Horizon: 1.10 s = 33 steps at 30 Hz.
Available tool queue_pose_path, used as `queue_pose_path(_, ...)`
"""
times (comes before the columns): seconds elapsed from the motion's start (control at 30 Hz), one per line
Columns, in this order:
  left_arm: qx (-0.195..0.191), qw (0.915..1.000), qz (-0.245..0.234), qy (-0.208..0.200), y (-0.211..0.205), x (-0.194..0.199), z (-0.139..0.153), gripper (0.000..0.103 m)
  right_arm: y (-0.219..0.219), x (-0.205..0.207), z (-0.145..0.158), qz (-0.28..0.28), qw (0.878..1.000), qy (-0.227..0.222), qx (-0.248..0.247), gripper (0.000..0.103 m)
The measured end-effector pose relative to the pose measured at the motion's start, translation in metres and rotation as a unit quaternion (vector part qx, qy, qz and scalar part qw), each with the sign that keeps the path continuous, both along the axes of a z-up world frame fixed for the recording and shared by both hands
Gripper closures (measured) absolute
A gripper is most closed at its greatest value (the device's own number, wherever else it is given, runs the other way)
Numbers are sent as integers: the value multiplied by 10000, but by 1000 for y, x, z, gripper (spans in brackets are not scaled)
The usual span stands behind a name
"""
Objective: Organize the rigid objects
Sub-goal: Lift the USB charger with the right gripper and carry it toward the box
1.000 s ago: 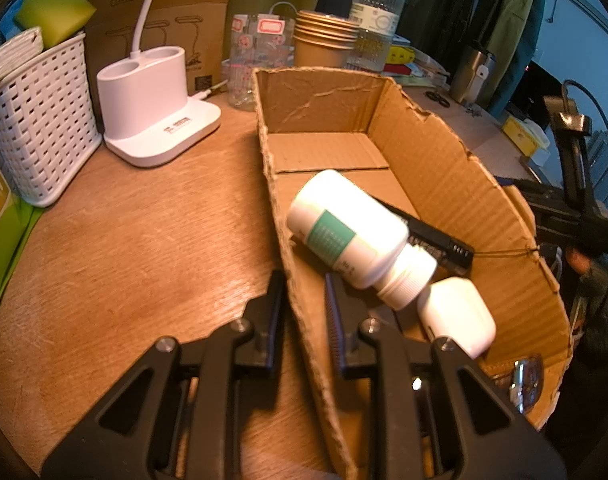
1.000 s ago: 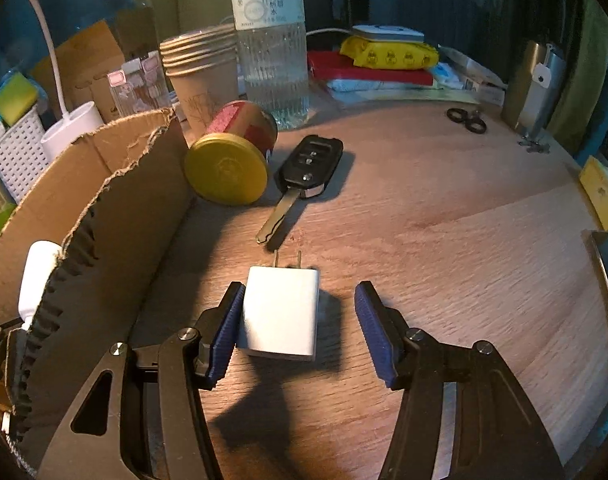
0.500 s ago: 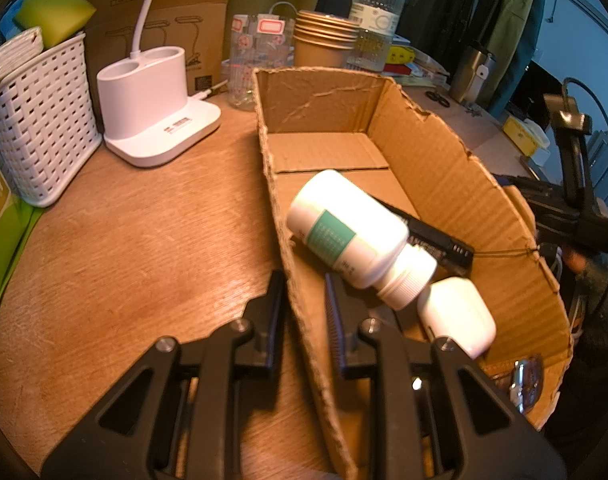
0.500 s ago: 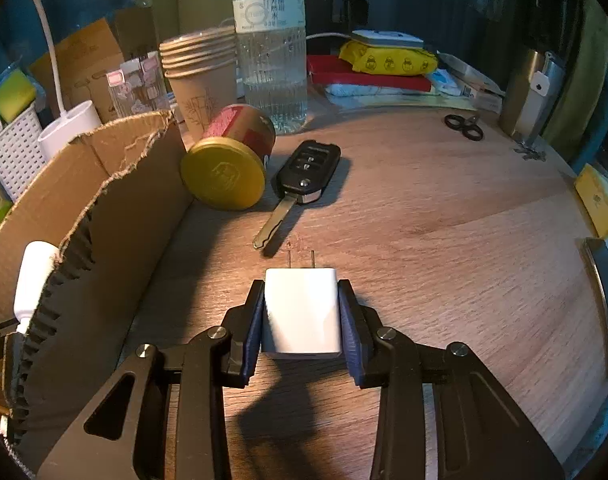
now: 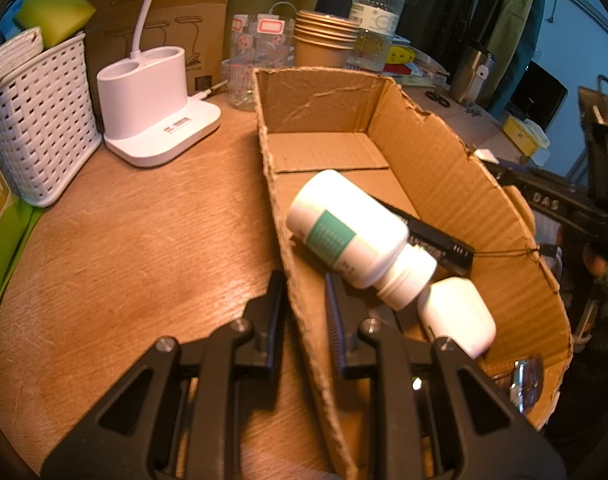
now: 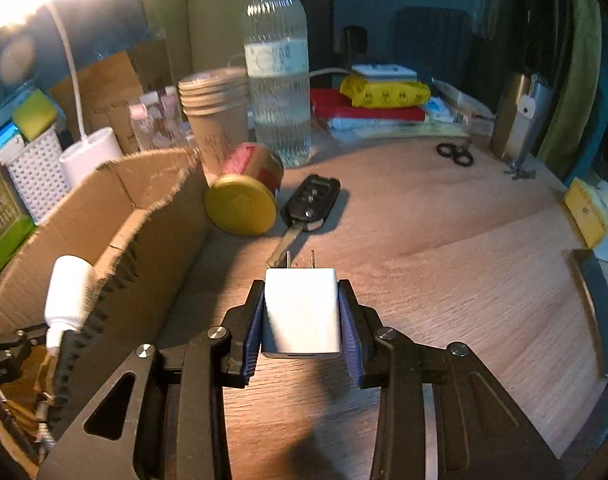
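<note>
We observed the wooden table carrying the cardboard box, which lay at 9 o'clock of the right gripper in the right wrist view. The left gripper was clamped on the box's near side wall: one finger sat outside the wall, the other inside, with the corrugated edge running between them.

Inside the box, the white bottle lay on its side at 1 o'clock of the left gripper, its cap touching a white case at 3 o'clock. A black flat item lay beneath the bottle.

The right gripper was grasping the white charger. Both blue pads pressed its left and right faces; the body filled the gap between the jaws, and the two prongs pointed to 12 o'clock beyond the fingertips. The jaws had just been closing onto it.

At 12 o'clock of the charger lay the car key; the yellow-lidded jar lay on its side at 11 o'clock, just beside the box wall.
</note>
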<state>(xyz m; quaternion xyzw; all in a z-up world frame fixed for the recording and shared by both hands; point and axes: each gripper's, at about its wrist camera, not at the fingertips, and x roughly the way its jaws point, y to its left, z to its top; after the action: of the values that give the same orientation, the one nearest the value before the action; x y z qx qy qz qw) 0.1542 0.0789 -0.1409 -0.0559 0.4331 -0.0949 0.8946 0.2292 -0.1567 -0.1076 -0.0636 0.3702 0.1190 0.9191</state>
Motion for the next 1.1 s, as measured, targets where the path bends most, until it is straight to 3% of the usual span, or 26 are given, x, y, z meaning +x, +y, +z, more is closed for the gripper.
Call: queue_pose_path(1.1,1,10000,2,-1,0,0,0,81,37,-47,48,683,9955,-628,190,66)
